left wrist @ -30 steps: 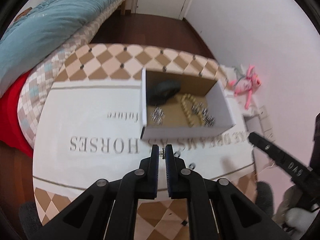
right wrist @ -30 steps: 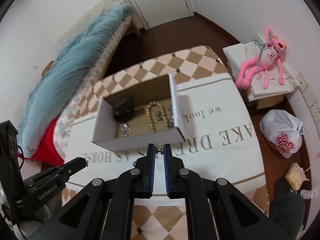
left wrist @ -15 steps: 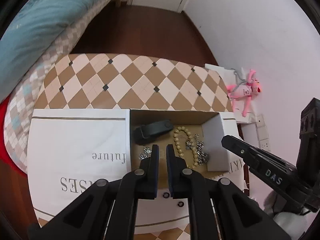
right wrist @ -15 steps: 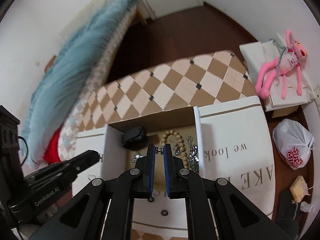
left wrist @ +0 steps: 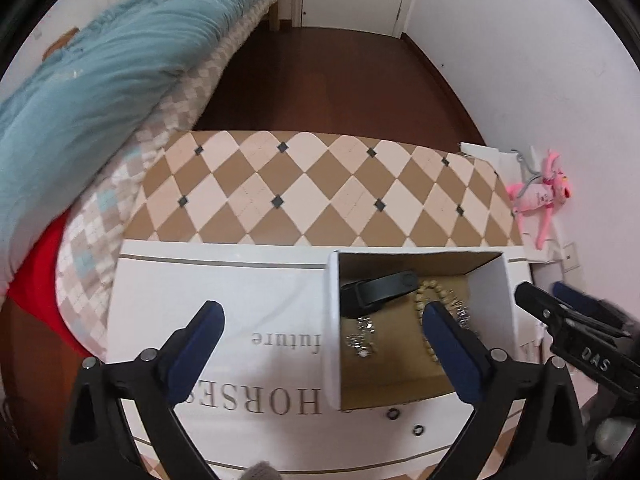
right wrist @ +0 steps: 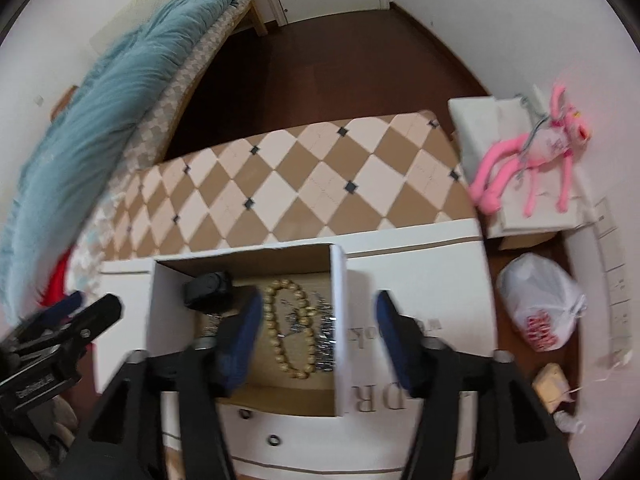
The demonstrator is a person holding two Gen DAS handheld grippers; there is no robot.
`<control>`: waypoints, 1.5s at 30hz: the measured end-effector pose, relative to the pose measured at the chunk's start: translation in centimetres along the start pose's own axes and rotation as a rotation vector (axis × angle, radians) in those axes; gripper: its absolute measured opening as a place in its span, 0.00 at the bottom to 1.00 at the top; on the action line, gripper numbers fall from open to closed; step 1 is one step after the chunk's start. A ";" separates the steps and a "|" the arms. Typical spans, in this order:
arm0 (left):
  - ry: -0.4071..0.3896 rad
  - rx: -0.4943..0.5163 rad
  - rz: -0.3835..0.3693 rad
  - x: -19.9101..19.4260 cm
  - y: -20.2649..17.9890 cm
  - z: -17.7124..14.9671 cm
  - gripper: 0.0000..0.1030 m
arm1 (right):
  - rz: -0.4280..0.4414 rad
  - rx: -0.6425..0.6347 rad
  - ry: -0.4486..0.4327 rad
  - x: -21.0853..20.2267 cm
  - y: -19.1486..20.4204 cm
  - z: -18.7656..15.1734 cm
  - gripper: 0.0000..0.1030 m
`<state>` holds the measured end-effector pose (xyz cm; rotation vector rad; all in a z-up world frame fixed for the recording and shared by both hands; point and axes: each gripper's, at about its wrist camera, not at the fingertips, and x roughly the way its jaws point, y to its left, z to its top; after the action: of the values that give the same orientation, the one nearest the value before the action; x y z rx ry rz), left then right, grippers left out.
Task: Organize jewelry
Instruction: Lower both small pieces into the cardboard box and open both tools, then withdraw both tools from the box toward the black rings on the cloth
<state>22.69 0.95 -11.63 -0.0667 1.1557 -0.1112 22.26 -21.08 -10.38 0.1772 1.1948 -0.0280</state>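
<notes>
A white cardboard box (left wrist: 334, 320) with a brown inside stands on a white printed cloth (left wrist: 240, 300). In it lie a black strap-like piece (left wrist: 380, 288), a tan bead bracelet (left wrist: 422, 300) and silver pieces (left wrist: 360, 338). My left gripper (left wrist: 320, 312) hovers over the box's left wall, jaws opening wide, nothing held. My right gripper (right wrist: 318, 308) hovers over the box's right wall (right wrist: 338, 320), jaws opening, blurred, with the bead bracelet (right wrist: 288, 332) lying below between them, untouched. Two small rings (right wrist: 245, 403) rest on the cloth in front of the box.
The cloth covers part of a table with a tan and cream diamond cover (left wrist: 320, 192). A bed with a teal quilt (left wrist: 100, 80) is on the left. A pink plush toy (right wrist: 532, 152) and a white plastic bag (right wrist: 540, 308) are on the right, by the wall.
Both grippers moved from in front of the box to above it. Both then went from shut on small shiny pieces to wide open; those pieces are gone from the tips.
</notes>
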 end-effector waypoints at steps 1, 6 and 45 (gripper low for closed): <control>-0.012 0.007 0.013 -0.1 -0.1 -0.4 0.98 | -0.042 -0.025 -0.004 0.0 0.3 -0.3 0.88; -0.036 0.029 0.052 -0.1 -0.5 -1.4 1.00 | -0.150 -0.093 -0.005 0.1 1.3 -1.7 0.97; -0.001 0.014 0.173 -1.9 1.6 -12.2 1.00 | -0.023 -0.056 -0.072 -4.6 1.7 -12.6 0.88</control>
<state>10.81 2.80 -14.94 0.0451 1.1546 0.0339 9.13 -17.81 -10.39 0.1121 1.1246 -0.0205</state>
